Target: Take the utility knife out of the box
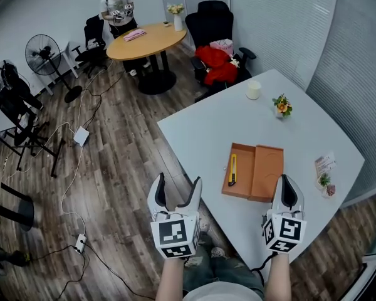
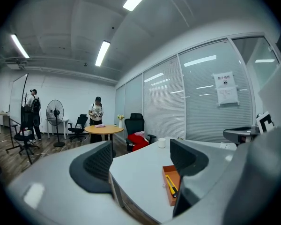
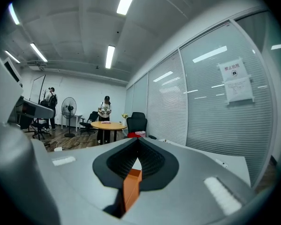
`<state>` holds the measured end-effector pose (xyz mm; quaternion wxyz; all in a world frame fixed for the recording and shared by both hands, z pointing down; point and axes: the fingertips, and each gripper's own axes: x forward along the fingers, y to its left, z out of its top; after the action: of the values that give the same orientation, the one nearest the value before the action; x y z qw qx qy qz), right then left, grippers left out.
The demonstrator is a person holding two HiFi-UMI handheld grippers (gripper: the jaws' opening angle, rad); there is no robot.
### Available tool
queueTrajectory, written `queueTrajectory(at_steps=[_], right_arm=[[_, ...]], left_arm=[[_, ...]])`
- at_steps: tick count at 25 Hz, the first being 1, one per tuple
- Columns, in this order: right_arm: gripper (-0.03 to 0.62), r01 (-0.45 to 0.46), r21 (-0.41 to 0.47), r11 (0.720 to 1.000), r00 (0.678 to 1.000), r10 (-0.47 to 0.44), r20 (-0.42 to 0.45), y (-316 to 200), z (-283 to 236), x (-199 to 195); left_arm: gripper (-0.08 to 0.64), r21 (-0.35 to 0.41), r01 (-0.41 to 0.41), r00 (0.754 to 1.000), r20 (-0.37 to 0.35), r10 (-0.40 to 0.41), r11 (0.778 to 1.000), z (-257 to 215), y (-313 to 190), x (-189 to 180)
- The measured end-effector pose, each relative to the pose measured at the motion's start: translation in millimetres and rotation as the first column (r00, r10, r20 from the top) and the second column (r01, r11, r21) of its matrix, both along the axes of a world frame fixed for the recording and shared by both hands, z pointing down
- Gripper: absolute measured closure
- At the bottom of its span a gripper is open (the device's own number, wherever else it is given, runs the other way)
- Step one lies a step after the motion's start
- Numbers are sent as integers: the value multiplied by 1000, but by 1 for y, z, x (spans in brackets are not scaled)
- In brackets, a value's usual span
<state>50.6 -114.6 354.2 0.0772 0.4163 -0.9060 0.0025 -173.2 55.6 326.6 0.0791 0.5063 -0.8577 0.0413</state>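
An open orange box lies on the white table, its lid folded out to the right. The yellow utility knife rests in the box's left half. My left gripper hovers open off the table's near edge, left of the box, with nothing between its jaws; the left gripper view shows the knife in the box ahead and to the right. My right gripper sits at the lid's near right corner, shut on the box's orange edge.
A white cup, a small flower pot and a card with a tiny plant stand near the table's far and right edges. Beyond are a round wooden table, a person, a black chair, a fan and floor cables.
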Motion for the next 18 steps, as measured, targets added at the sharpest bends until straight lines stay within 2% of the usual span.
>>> queueTrajectory(at_steps=[8,18], right_arm=[[565,-68,-8,998,997,67,-25,-34,10,-29],[565,-185,-25,982,982,184,-36,-77,21,-57]], left_arm=[[184,-14,-73,997,-18,73,997,15,-48,-43],[184,-24,-191,981,-46,189,981,29,-117,-87]])
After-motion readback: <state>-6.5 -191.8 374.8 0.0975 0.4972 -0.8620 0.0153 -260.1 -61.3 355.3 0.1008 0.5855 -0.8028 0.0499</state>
